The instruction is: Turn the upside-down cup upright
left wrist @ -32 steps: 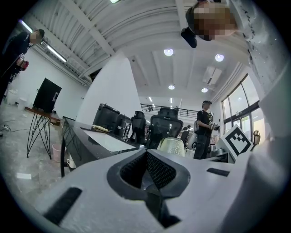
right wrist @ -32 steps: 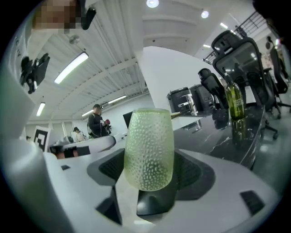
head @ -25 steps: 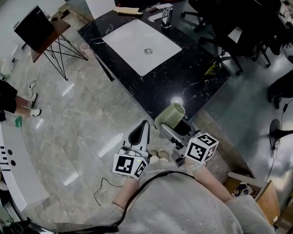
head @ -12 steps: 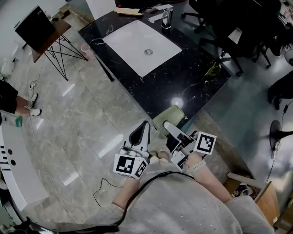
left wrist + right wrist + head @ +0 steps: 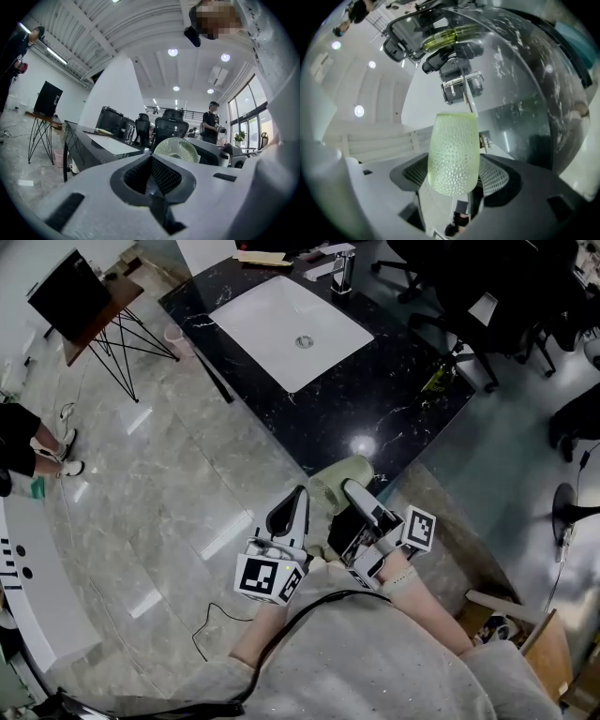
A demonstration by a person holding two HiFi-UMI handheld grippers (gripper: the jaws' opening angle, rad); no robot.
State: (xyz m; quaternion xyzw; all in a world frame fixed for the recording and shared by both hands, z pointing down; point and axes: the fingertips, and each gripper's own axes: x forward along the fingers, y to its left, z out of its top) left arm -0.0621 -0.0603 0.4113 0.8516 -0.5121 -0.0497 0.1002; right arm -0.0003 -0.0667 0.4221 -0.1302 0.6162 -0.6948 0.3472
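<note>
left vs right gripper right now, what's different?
Left gripper: jaws together, nothing between them. Right gripper: jaws wide, clamped on the green cup. In the head view the left gripper points out over the floor, while the right gripper reaches the edge of the black counter. Both carry a marker cube and point away from the person.

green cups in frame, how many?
1. The green cup is gripped in the right claw, at the black counter's near edge. No other shows in any view; one could be hidden behind the person.
</note>
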